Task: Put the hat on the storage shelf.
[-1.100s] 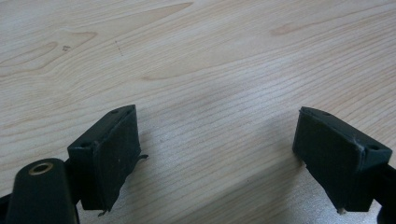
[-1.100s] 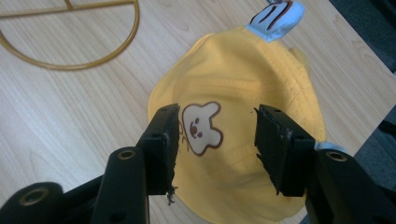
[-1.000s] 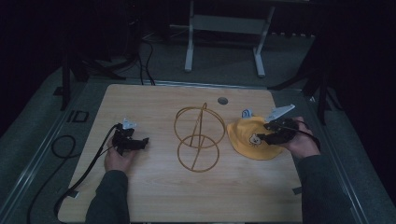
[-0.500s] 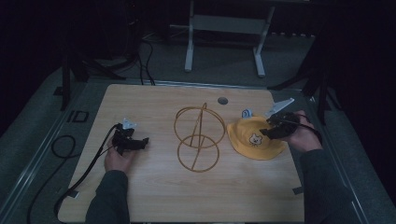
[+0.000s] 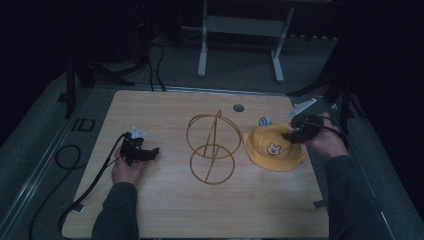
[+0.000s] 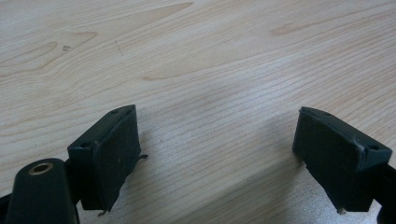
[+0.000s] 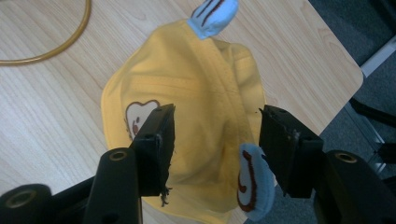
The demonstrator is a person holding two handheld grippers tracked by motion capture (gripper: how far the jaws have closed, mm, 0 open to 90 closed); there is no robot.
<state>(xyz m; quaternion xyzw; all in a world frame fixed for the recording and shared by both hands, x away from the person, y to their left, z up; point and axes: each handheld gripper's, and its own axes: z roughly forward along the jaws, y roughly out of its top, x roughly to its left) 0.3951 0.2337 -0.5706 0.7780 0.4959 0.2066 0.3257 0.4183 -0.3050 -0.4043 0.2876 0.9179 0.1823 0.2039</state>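
Note:
A yellow hat [image 5: 272,150] with a bear face and two blue ears lies flat at the table's right side. My right gripper [image 5: 288,134] hovers at its right rim, open. Its jaws have just been opening. In the right gripper view they stand apart above the hat [image 7: 196,93] and do not press on it. One blue ear [image 7: 252,186] sits beside the right jaw. A gold wire stand [image 5: 214,145] stands mid-table. My left gripper [image 5: 152,152] rests at the left on bare wood, and the left gripper [image 6: 217,149] is open with nothing between its jaws.
The table's right edge [image 5: 312,165] runs close behind the hat. A round cable hole [image 5: 238,107] sits at the far edge. A black cable [image 5: 65,160] trails off the left side. Metal frame legs [image 5: 202,50] stand on the floor beyond the table.
The right hand has drawn back to the right and slightly up, off the hat's crown, so the bear face now shows. The left hand has not moved.

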